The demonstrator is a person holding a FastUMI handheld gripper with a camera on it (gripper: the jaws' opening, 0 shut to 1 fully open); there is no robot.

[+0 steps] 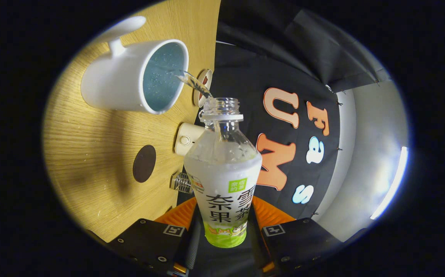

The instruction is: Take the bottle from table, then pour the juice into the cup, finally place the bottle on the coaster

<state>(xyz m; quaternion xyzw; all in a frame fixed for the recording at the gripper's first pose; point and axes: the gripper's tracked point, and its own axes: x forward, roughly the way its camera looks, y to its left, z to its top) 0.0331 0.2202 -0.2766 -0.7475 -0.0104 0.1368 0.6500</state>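
Two fingers (185, 215) of the hand-held gripper (225, 227) press against the sides of the bottle (224, 181), one on each flank, so the gripper is clamped on it. The bottle sits between the fingers with its base near the camera and its open neck pointing ahead. Its cap is off, and a white ring sits under the threads. A pale label with green patches wraps the lower body, and the clear upper part is misted with droplets.

From the bottle's mouth a thin stream of juice (193, 81) runs to the cup (130, 79), which stands on the wooden counter (91, 146) beyond the fingertips. The whole view is rolled, so the counter appears as an upright plane beside the bottle, with the cup's opening turned toward the stream. The cup is white, with a handle on the side away from the bottle. Its inside looks blue-grey, and bubbly liquid is visible within.

On the counter, apart from the cup, lies a dark round coaster (144, 163), flat and bare. Along the counter's far edge, by the booth's dark wall, stand three small things: a round disc-like object with red marks (203, 86) just behind the stream, a cream box-like item with a round button (187, 138) near the bottle's shoulder, and a ribbed clear object (182, 182) lower down, partly hidden by the bottle. What these three are I cannot tell.
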